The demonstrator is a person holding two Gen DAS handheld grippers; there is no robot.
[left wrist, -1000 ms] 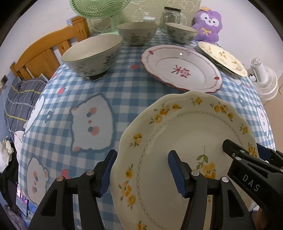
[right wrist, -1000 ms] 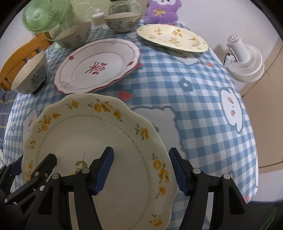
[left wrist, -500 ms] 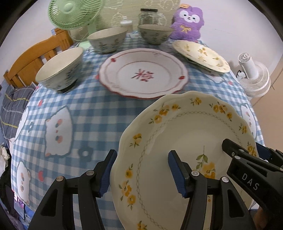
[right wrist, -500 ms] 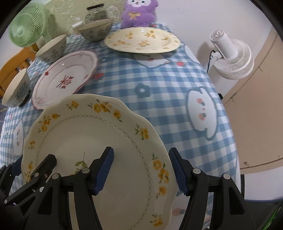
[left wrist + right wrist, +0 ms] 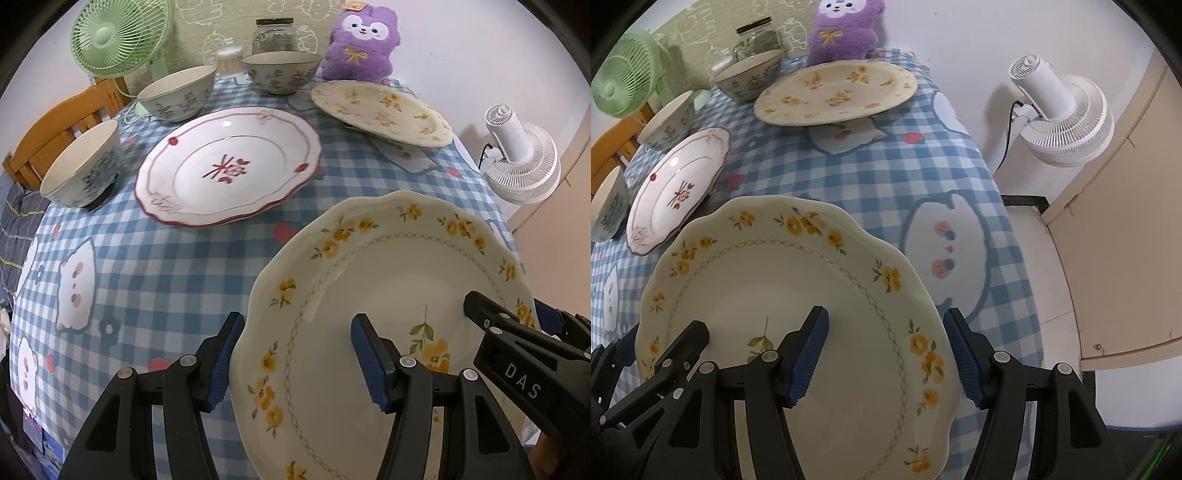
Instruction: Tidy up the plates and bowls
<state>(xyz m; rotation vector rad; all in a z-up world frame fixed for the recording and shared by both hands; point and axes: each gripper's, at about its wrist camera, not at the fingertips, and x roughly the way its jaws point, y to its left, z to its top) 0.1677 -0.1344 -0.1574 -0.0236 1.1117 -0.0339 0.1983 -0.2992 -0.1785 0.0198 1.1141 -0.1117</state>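
Note:
Both grippers hold one cream plate with yellow flowers above the table's near edge. My left gripper is shut on its left rim; my right gripper is shut on its right rim. A white plate with red trim lies mid-table. A second yellow-flowered plate sits at the far right. Three floral bowls stand at the left, back left and back.
The table wears a blue checked cloth. A green fan, a glass jar and a purple plush stand at the back. A wooden chair is left; a white floor fan is right.
Both grippers have carried the held plate rightward and swung toward the table's right side; the red-trimmed plate and bowls have shifted left in view. The grip is unchanged.

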